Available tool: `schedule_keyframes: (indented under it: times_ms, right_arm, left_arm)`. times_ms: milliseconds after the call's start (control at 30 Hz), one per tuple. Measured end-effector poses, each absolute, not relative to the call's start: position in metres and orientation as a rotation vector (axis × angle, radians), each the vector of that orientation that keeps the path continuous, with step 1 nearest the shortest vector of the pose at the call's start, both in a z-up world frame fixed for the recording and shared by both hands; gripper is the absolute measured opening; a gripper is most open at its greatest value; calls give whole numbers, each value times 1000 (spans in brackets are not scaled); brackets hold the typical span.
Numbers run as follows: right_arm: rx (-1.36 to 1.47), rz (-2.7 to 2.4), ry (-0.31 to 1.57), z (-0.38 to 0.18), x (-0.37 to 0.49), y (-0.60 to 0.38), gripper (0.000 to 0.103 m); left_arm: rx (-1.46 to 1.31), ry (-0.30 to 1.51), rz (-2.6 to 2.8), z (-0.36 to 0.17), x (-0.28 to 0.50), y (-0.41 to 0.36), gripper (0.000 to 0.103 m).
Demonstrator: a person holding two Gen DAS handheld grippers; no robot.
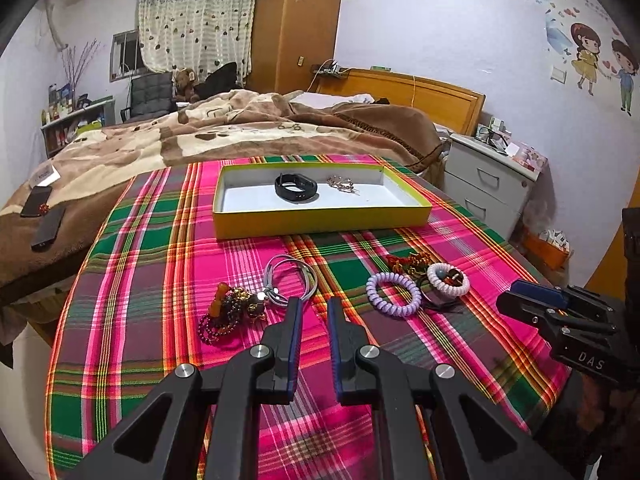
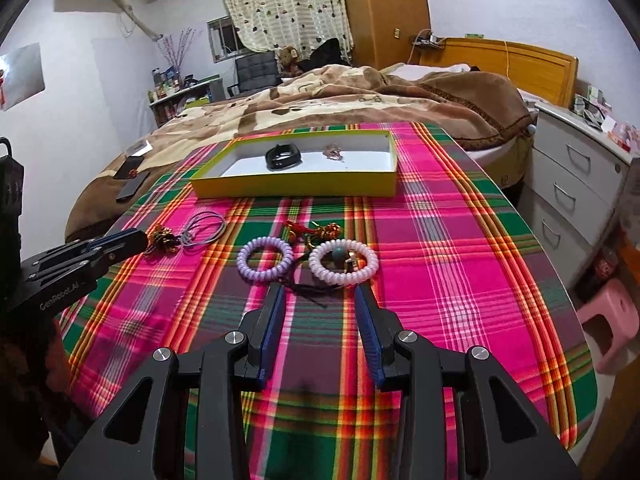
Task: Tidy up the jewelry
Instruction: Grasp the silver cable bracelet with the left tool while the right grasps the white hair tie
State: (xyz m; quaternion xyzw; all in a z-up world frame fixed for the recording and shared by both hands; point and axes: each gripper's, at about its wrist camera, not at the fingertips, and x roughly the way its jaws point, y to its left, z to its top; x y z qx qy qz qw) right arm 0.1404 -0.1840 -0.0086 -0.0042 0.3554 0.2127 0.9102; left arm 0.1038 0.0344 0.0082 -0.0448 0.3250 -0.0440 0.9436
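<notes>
A yellow box point(image 1: 320, 222) point(image 2: 296, 188) at the far side of the plaid table holds a black wristband point(image 1: 296, 187) point(image 2: 283, 157) and a small metal piece point(image 1: 342, 184) point(image 2: 334, 153). Loose on the cloth lie a dark bead bracelet cluster point(image 1: 234, 312) point(image 2: 162, 238), a grey cord loop point(image 1: 290, 282) point(image 2: 203, 229), a purple coil band point(image 1: 393, 294) point(image 2: 265, 259), a white coil band point(image 1: 448, 279) point(image 2: 343, 266) and a red-gold ornament point(image 1: 410, 262) point(image 2: 316, 230). My left gripper point(image 1: 314, 306) is open and empty just short of the grey loop. My right gripper point(image 2: 320, 292) is open and empty just short of the white band.
A bed with a brown blanket point(image 1: 240, 128) lies beyond the table. A phone point(image 1: 48, 228) lies on it. A white drawer unit point(image 2: 576, 184) and a pink stool point(image 2: 616, 320) stand right of the table. A plaid cloth point(image 2: 460, 260) covers the table.
</notes>
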Motion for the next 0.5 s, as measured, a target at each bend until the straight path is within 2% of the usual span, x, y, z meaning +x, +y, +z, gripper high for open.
schedule_keyframes:
  times_ms: [500]
  right_arm:
    - [40, 373, 804, -22, 189, -200, 26]
  left_arm:
    - [-86, 706, -65, 5, 150, 53, 13]
